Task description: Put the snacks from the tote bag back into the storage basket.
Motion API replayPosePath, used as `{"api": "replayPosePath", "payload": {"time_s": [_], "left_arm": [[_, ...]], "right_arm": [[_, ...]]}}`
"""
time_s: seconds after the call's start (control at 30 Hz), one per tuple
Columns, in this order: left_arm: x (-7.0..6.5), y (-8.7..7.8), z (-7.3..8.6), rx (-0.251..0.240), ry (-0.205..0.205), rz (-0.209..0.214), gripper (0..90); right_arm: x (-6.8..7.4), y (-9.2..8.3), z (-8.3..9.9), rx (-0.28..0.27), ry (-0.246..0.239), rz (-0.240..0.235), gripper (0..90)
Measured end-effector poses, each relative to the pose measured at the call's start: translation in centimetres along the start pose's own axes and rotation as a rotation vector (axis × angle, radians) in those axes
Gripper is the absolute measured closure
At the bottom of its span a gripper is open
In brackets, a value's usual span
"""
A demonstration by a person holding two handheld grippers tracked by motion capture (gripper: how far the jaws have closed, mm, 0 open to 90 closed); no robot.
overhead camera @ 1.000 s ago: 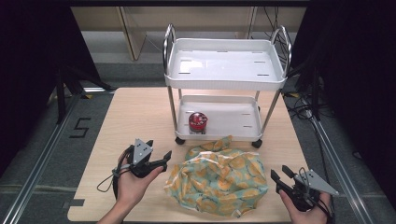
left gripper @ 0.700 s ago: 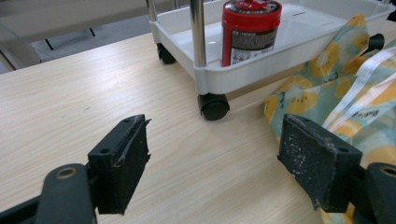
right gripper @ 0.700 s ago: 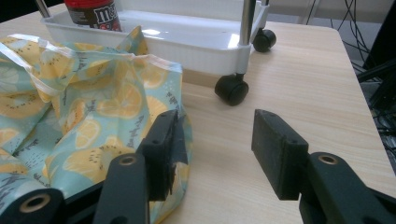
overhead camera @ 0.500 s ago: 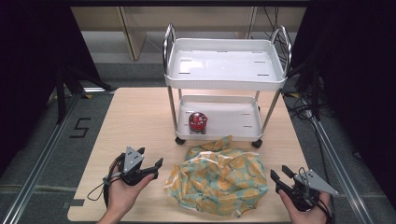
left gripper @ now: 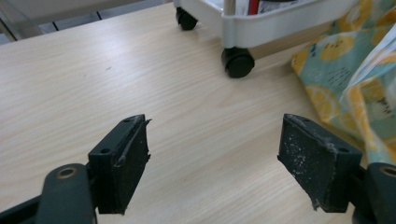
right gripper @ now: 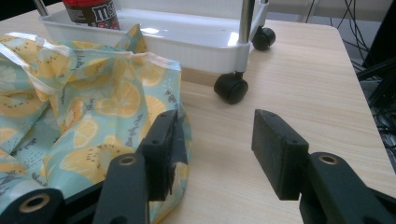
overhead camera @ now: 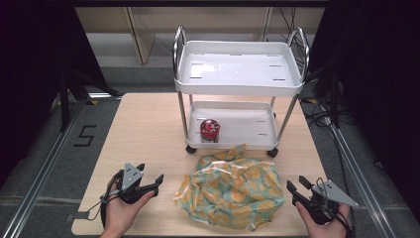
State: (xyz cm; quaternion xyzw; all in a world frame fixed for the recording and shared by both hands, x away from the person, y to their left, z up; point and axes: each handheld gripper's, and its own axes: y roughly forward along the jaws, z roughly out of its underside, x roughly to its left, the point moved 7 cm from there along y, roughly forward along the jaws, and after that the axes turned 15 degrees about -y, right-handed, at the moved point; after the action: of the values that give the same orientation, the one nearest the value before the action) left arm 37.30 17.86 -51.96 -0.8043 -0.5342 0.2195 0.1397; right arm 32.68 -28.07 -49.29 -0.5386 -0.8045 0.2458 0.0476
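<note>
1. The left tongs [overhead camera: 148,180] rest low over the pale wooden worktop [overhead camera: 148,129], held in the person's left hand [overhead camera: 121,210]. Their jaws stand wide apart with nothing but bare wood between them.
2. Just to the right of the left tongs, apart from them, lies a crumpled bag [overhead camera: 232,191], teal with a yellow lemon print.
3. In the left gripper view, the bag's edge [left gripper: 348,70] sits beyond and to the side of the right-hand jaw. A black caster [left gripper: 238,62] of the cart stands ahead of the gap.
4. The right tongs [overhead camera: 297,186] are held in the person's right hand [overhead camera: 324,223], just to the right of the bag, jaws parted and gripping nothing.
5. In the right gripper view, one jaw sits against the bag's folds [right gripper: 93,107]; whether it touches the fabric I cannot tell. The other jaw is over bare worktop.
6. Beyond both tongs stands a white two-tier cart [overhead camera: 237,84] on the worktop, just past the far edge of the bag.
7. A dark red-lidded jar [overhead camera: 210,130] stands upright on the cart's lower shelf, ahead of the tongs and between them.
</note>
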Motion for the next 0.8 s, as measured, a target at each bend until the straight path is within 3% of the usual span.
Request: {"api": "replayPosePath", "payload": {"time_s": [0.13,0.27,0.47,0.57,0.63,0.7,0.8], "left_arm": [[0.8,0.0,0.9,0.009,-0.014,-0.015,23.5],[1.4,-0.1,1.3,0.013,-0.022,-0.027,23.6],[2.4,0.1,1.7,0.010,-0.021,-0.047,23.9],[3.0,0.3,2.0,0.008,-0.040,-0.059,24.3],[3.4,0.3,2.0,0.001,-0.045,-0.067,24.4],[3.6,0.3,2.1,0.002,-0.052,-0.069,24.4],[3.9,0.4,2.4,0.005,-0.060,-0.074,24.6]], "right_arm": [[-0.1,0.1,-0.1,-0.013,-0.026,0.001,52.0],[-0.1,0.1,-0.1,-0.020,-0.023,0.005,52.0],[0.0,0.0,0.0,-0.008,-0.001,0.004,52.0],[0.0,0.1,0.0,-0.008,-0.007,0.001,52.0],[0.1,0.0,0.1,0.004,0.015,-0.002,52.0],[-0.4,0.2,0.1,-0.018,-0.038,0.007,52.0],[-0.4,0.1,0.1,-0.017,-0.023,0.007,52.0]]}}
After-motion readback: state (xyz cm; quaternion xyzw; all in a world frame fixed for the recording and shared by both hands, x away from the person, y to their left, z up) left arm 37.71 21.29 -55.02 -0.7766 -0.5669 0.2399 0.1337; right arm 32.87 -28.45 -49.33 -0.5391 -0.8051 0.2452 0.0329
